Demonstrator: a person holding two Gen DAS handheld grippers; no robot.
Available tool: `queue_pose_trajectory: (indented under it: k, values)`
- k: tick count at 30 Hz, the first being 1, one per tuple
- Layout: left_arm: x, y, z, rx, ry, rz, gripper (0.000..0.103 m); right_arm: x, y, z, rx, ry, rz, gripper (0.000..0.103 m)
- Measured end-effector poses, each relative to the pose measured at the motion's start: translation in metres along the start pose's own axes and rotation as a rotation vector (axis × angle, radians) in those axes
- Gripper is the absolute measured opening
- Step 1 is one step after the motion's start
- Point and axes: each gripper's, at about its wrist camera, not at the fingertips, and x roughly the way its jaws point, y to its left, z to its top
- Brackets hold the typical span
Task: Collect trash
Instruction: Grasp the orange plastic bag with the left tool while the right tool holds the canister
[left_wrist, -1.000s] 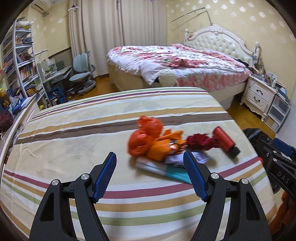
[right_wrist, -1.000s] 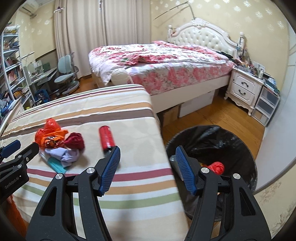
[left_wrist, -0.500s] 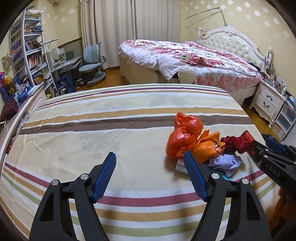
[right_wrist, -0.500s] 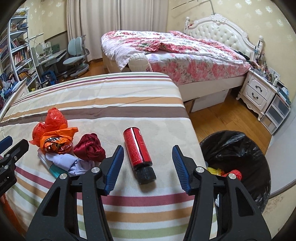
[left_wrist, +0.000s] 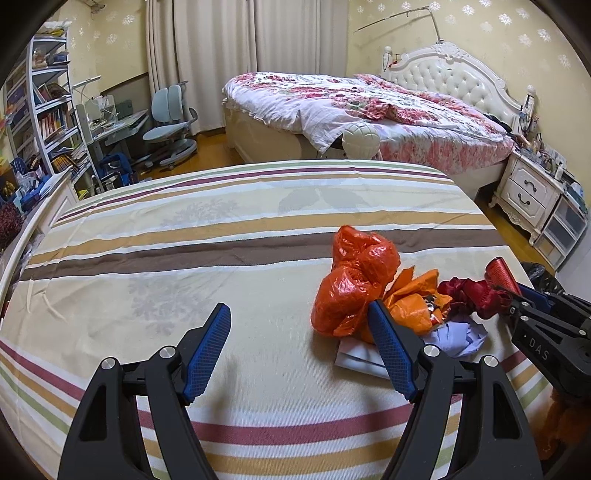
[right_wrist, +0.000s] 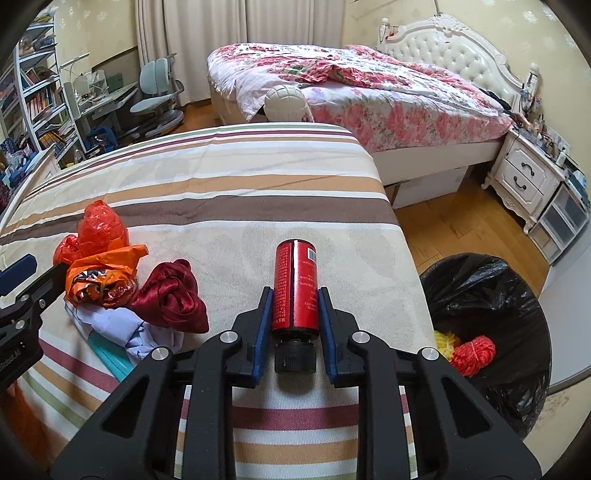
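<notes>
A red spray can (right_wrist: 295, 284) with a black cap lies near the right edge of the striped bed (right_wrist: 229, 192). My right gripper (right_wrist: 294, 291) is closing, the can is between its jaws and both blue pads touch its sides. To the can's left is a trash pile: orange plastic bags (right_wrist: 99, 229), a dark red cloth (right_wrist: 171, 295) and lilac paper (right_wrist: 122, 325). In the left wrist view my left gripper (left_wrist: 297, 308) hovers open and holds nothing. Its right finger overlaps the orange bags (left_wrist: 354, 280) in the picture. The can's end (left_wrist: 500, 273) shows behind the cloth (left_wrist: 469, 295).
A bin lined with a black bag (right_wrist: 480, 280) stands on the wooden floor right of the bed, with a red rope bundle (right_wrist: 474, 350) inside. A flowered bed (right_wrist: 369, 92) and a white nightstand (right_wrist: 524, 181) are beyond. A desk chair (left_wrist: 170, 122) and shelves (left_wrist: 48, 110) stand at far left.
My right gripper swung from above the bin to the red can and its jaws narrowed onto it. The left gripper shifted left, so the pile now sits at its right finger.
</notes>
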Motion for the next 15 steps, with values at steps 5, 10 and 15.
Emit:
queue_pose_trajectory:
  k: [5,10,15]
  values:
    - [0.008,0.003,0.005,-0.003,0.01,-0.021,0.074,0.002,0.002,0.002,-0.004,-0.002,0.002,0.023]
    - [0.015,0.006,0.011,-0.008,0.015,-0.018,0.074,0.004,0.004,0.003,-0.008,-0.002,0.0,0.023]
    - [0.021,0.007,0.015,-0.003,0.039,-0.035,0.074,0.006,0.007,0.006,-0.015,-0.002,-0.007,0.023]
